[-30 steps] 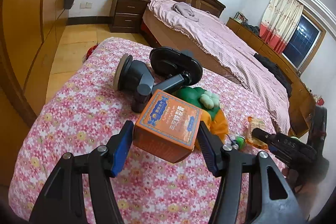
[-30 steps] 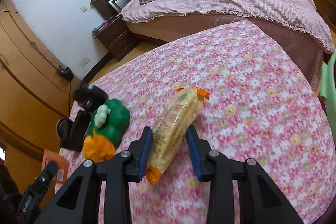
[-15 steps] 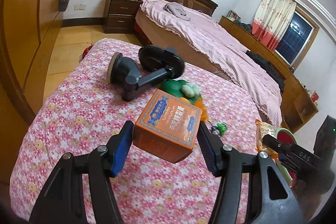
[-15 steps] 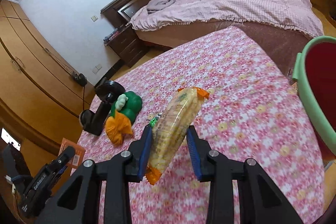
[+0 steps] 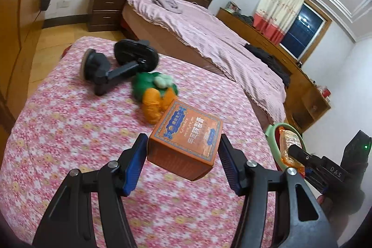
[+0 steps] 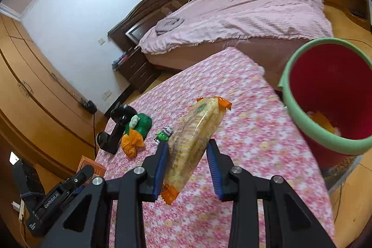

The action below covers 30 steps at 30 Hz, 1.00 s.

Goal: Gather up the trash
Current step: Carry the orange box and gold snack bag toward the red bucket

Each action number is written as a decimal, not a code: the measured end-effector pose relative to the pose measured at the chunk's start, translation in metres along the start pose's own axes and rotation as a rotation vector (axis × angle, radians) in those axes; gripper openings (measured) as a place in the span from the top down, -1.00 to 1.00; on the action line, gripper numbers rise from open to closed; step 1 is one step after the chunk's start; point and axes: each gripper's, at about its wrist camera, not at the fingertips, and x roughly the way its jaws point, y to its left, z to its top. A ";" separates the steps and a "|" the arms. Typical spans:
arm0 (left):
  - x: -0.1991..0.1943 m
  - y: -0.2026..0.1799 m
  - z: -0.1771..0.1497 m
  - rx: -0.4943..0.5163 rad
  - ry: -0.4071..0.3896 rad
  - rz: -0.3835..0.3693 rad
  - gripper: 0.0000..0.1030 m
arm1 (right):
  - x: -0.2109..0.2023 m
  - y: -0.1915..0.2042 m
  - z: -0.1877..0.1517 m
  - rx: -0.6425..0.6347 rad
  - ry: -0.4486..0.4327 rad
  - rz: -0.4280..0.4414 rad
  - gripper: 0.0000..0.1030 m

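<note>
My left gripper (image 5: pixel 182 143) is shut on an orange printed box (image 5: pixel 186 150), held tilted above the floral-covered table (image 5: pixel 69 131). My right gripper (image 6: pixel 187 145) is shut on a long clear packet of crackers (image 6: pixel 197 129) with orange ends, also held in the air. A red bin with a green rim (image 6: pixel 320 138) stands off the table's right edge, with some wrappers inside. In the left wrist view the packet (image 5: pixel 288 148) hangs just by the bin's rim (image 5: pixel 270 134). The left gripper's box (image 6: pixel 89 163) shows at the lower left of the right wrist view.
On the table lie a black suction-cup holder (image 5: pixel 116 71), a green and orange plush toy (image 5: pixel 153 94) and a small green toy (image 6: pixel 164 134). A bed with a pink cover (image 5: pixel 209 38) stands behind, wardrobes (image 6: pixel 34 97) to the left.
Both grippers have risen and moved right toward the bin, each still holding its load. The bin has come fully into the right wrist view; the holder and plush have fallen behind.
</note>
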 end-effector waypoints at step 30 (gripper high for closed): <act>0.116 -0.220 -0.011 0.372 0.218 -0.173 -0.18 | -0.061 -0.163 0.056 0.108 -0.108 -0.234 0.28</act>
